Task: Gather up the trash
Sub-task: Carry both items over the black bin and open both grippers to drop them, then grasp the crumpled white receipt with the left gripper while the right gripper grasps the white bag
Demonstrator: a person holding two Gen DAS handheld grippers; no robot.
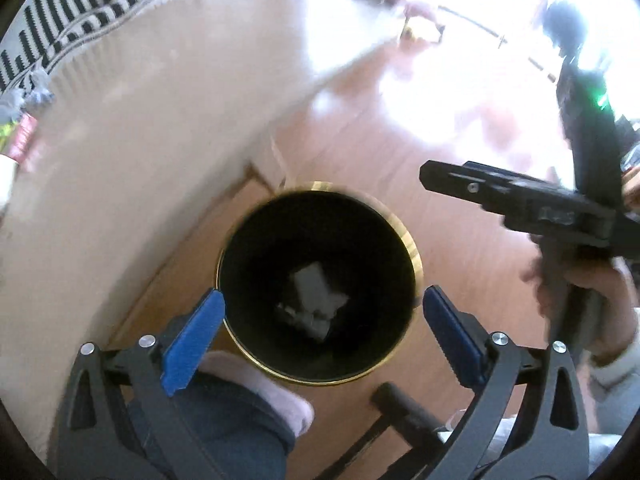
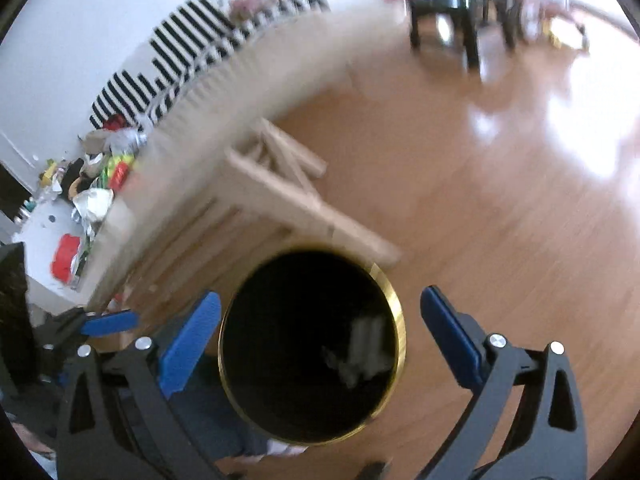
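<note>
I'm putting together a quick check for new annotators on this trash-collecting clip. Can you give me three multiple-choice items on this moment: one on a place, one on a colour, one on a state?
1. Where does the bin stand?
A. on the wooden floor beside the table
B. on the table top
C. on a chair

2. What colour is the bin's rim?
A. red
B. gold
C. white

3. How do the jaws of the left hand-held gripper stand?
A. shut on a wrapper
B. shut, with nothing in them
C. open, with nothing between the pads

Answers:
1 A: floorboards surround the bin, and the table rises next to it.
2 B: a gold ring circles the black inside.
3 C: the blue fingers stand wide apart either side of the bin's mouth, with pale scraps lying down in the bin.
</note>
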